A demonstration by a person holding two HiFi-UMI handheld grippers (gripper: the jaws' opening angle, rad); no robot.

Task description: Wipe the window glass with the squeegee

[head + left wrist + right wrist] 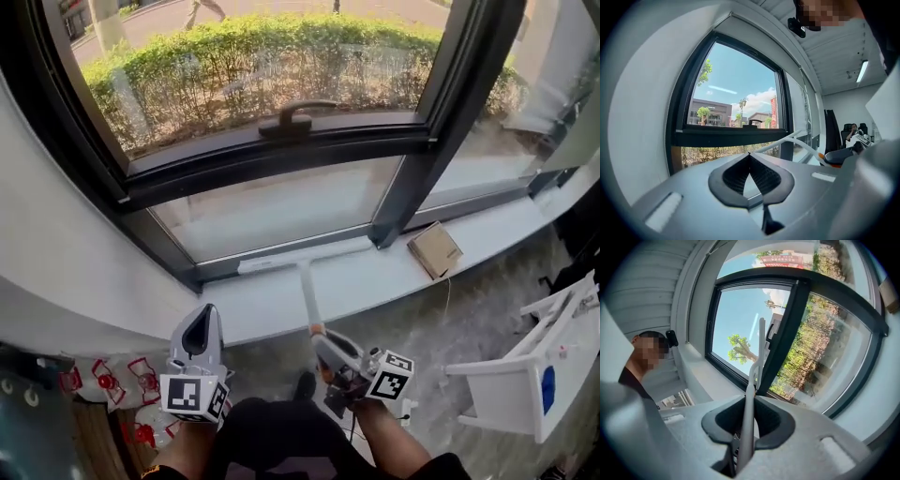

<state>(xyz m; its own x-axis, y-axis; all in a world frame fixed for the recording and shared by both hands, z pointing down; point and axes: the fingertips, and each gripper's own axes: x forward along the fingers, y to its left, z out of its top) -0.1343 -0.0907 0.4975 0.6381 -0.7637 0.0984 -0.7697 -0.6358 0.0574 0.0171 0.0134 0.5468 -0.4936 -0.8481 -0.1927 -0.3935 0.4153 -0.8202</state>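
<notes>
Squeegee work is at the foot of the window: the white plastic squeegee with a long slim handle (307,284) has its blade lying crosswise along the back edge of the white window sill (394,279), against the bottom rail of the dark metal window frame (412,164), below the lower pane. Whether the blade touches the glass cannot be told. Its handle runs straight back over the front edge of the sill to the right gripper (322,337), whose jaws are clamped on the handle's end; in the right gripper view the handle (758,357) rises from between the closed jaws of that gripper (749,398) toward the frame's upright bar.

The left gripper (206,315) hangs below the sill's front edge, left of the handle and apart from it. In the left gripper view its jaws (750,155) meet at the tips with nothing between them.

A small flat brown cardboard box (434,249) lies on the sill toward its right end, well apart from the squeegee. A black lever handle (295,116) sits on the frame's middle rail, and a green hedge (234,56) shows through the upper pane
</notes>
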